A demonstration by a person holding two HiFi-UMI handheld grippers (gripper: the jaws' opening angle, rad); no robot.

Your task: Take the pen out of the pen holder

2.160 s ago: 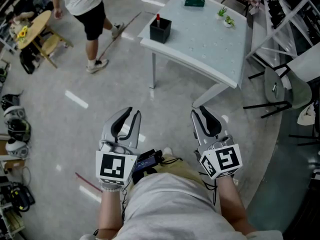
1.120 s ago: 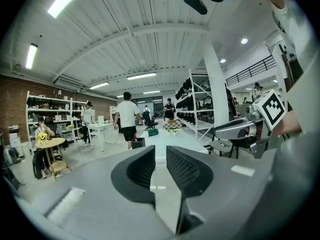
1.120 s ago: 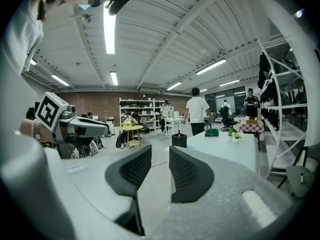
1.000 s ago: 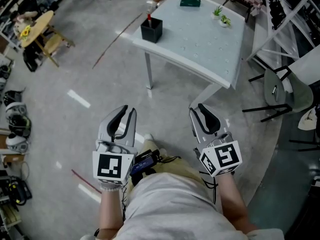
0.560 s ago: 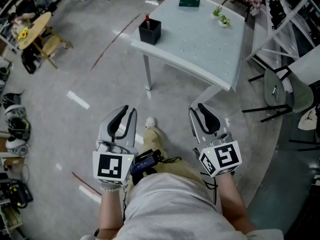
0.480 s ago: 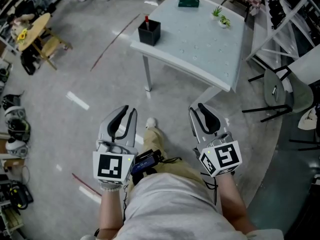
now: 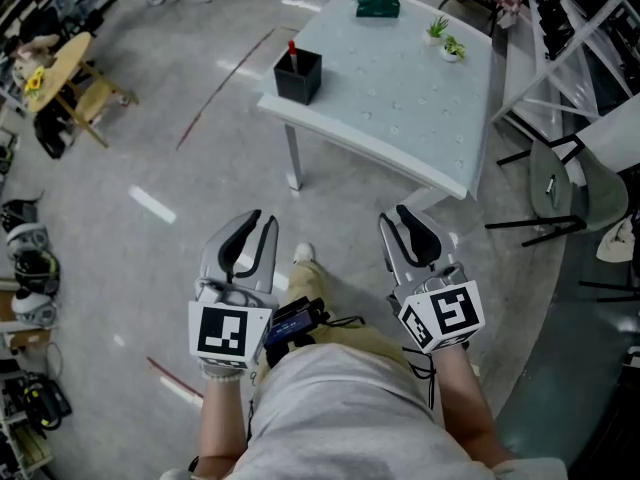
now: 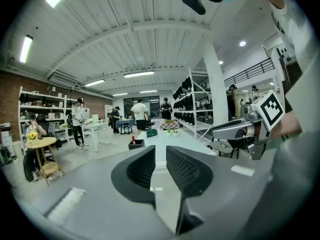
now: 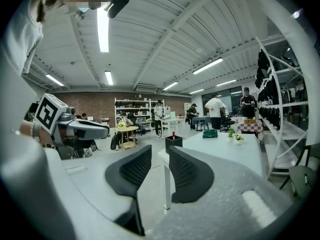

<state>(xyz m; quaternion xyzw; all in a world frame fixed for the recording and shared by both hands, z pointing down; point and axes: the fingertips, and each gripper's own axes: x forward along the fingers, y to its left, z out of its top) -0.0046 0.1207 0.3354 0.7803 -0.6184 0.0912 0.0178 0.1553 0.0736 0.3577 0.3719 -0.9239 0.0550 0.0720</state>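
A black pen holder (image 7: 298, 75) stands at the near left corner of a pale table (image 7: 420, 98), with a red pen (image 7: 292, 48) upright in it. Both grippers are held level in front of the person, well short of the table. My left gripper (image 7: 260, 228) is open with nothing between its jaws. So is my right gripper (image 7: 398, 226). In the left gripper view the holder (image 8: 136, 144) shows far off, just left of the left gripper (image 8: 160, 166). In the right gripper view the holder (image 9: 173, 143) and pen (image 9: 173, 134) show beyond the right gripper (image 9: 160, 170).
On the table lie a green object (image 7: 380, 6) and small potted plants (image 7: 446, 36). A chair (image 7: 560, 183) and shelving stand to the right, a round wooden table (image 7: 55, 63) and helmets (image 7: 25, 258) to the left. Several people stand far off (image 8: 140, 114).
The table with the pen holder has drawn nearer and lower in the head view as the person walks toward it. The person in white beside the table has left that view. Both grippers stay open.
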